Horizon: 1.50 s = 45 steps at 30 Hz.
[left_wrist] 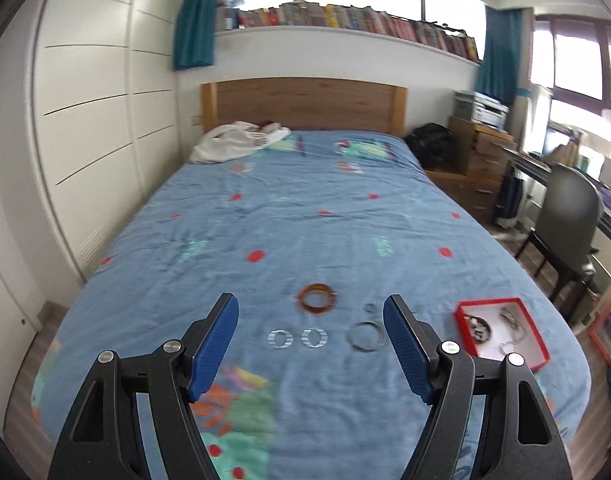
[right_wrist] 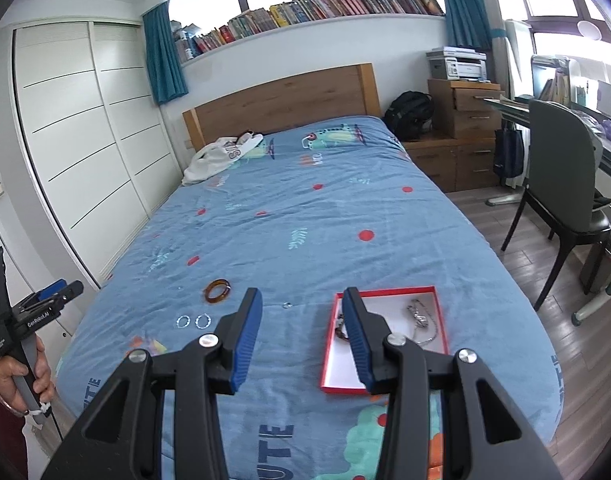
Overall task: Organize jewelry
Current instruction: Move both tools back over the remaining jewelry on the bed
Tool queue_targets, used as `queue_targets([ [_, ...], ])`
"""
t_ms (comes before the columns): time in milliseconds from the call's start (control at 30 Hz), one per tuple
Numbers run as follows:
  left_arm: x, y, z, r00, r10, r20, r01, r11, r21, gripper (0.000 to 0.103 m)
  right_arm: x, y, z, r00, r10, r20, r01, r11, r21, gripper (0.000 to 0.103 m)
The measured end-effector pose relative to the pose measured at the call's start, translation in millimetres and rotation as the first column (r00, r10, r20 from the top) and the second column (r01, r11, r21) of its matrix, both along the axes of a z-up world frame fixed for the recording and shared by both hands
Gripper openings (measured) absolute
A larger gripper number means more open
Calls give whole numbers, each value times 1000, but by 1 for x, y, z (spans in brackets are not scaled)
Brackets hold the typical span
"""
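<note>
On the blue bedspread lie an amber bangle (left_wrist: 316, 299) (right_wrist: 217, 290), two silver hoop earrings (left_wrist: 280, 338) (right_wrist: 193, 321), a larger silver bangle (left_wrist: 366, 335) and a small ring (left_wrist: 370, 307) (right_wrist: 286, 305). A red-rimmed box (left_wrist: 501, 332) (right_wrist: 385, 336) holds a silver chain (right_wrist: 423, 322) and a dark piece. My left gripper (left_wrist: 311, 312) is open above the bed's near end, behind the loose pieces. My right gripper (right_wrist: 302, 304) is open, its right finger over the box's left edge. The left gripper also shows at the far left of the right wrist view (right_wrist: 61, 290).
A white garment (left_wrist: 237, 142) lies by the wooden headboard (right_wrist: 281, 100). A white wardrobe (right_wrist: 81, 152) stands left of the bed. A chair (right_wrist: 561, 200), drawers (right_wrist: 461, 120) and a desk stand to the right.
</note>
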<state>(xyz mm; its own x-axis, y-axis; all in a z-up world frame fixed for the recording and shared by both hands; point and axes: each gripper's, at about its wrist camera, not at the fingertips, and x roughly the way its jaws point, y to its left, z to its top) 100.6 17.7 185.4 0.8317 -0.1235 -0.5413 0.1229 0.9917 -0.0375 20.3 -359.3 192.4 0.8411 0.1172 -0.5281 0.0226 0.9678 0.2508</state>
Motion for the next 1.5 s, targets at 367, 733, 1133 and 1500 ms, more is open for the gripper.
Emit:
queue_targets([
  [367,8,64,-15,992,121,-23,-122,993,-9,74,27,32,-5,999,52,-3,-52,999,4,40],
  [733,43,73,-66,987,139,-78,-140,990,-10,74,89,51,-67,993,63,-99,-61,998,22,40],
  [1133,96,28,-150,989,47,-138,-46,999,14,74,160,80,-145,985,45,-167,-46,999,-1,40],
  [1500,147,-12,-216,976,-48,-211,47,999,-7,74,227,98,-224,966,66,-249,-64,998,18,40],
])
